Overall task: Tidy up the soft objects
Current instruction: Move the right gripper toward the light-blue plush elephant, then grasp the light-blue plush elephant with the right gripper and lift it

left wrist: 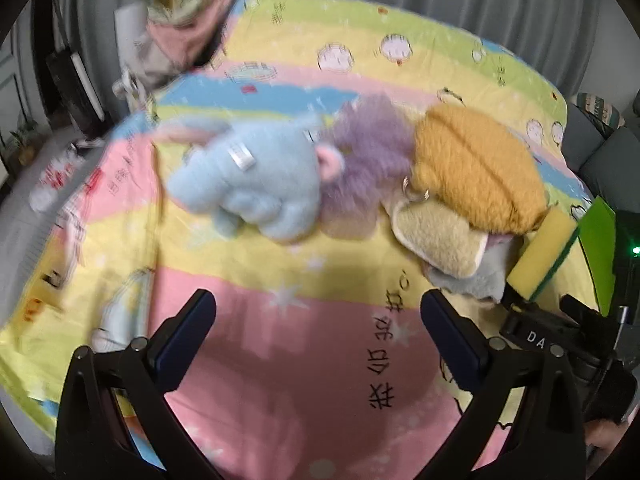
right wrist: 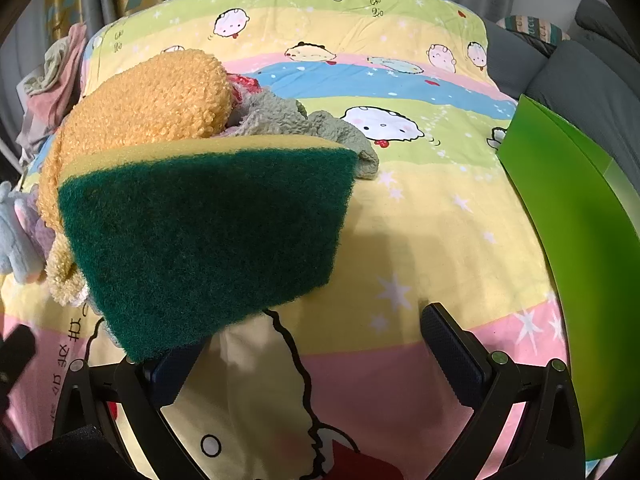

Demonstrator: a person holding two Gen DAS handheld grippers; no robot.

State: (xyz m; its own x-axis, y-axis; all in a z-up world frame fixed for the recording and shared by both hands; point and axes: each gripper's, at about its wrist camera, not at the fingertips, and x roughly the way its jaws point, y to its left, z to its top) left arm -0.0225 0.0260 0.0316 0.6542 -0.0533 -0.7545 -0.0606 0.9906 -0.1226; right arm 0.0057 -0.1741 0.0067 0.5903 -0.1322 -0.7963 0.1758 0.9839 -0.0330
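Both hand-held grippers gape wide, empty: the left hand-held gripper (left wrist: 318, 314) before the blue plush elephant (left wrist: 256, 184), the right hand-held gripper (right wrist: 316, 328) with the sponge (right wrist: 208, 236) leaning on its left finger.

Soft indoor light, motion blur in left view, fisheye-warped dark edges.

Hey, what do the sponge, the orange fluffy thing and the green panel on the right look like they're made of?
Sponge: yellow foam under a dark green scouring layer, coarse and fibrous. Orange fluffy thing: looks like curly plush or chenille, nubby loops visible. Green panel: smooth, slightly glossy, probably thin plastic, though coated card can't be excluded.
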